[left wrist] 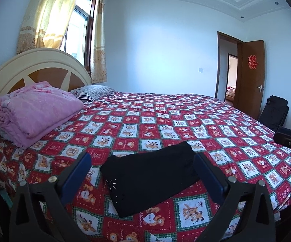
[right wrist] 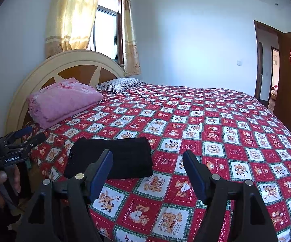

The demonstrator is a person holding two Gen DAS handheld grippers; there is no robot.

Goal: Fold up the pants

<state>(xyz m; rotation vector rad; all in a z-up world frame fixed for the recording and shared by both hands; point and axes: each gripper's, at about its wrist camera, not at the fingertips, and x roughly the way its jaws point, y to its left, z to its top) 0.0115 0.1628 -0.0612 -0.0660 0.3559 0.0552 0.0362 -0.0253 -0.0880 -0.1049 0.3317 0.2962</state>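
The black pants (left wrist: 151, 176) lie folded into a compact rectangle on the red patterned bedspread (left wrist: 165, 121) near the bed's front edge. They also show in the right wrist view (right wrist: 115, 157). My left gripper (left wrist: 142, 157) is open and empty, raised just in front of the pants, its blue pads on either side of them in the view. My right gripper (right wrist: 147, 159) is open and empty, to the right of the pants, above the bedspread (right wrist: 206, 121). The left gripper also shows in the right wrist view (right wrist: 29, 135) at the left edge, held by a hand.
A folded pink blanket (left wrist: 34, 111) and a striped pillow (left wrist: 93, 92) lie by the headboard (left wrist: 34, 64). A window with yellow curtains is behind it. An open brown door (left wrist: 250, 76) and a black chair (left wrist: 272, 113) stand at the right.
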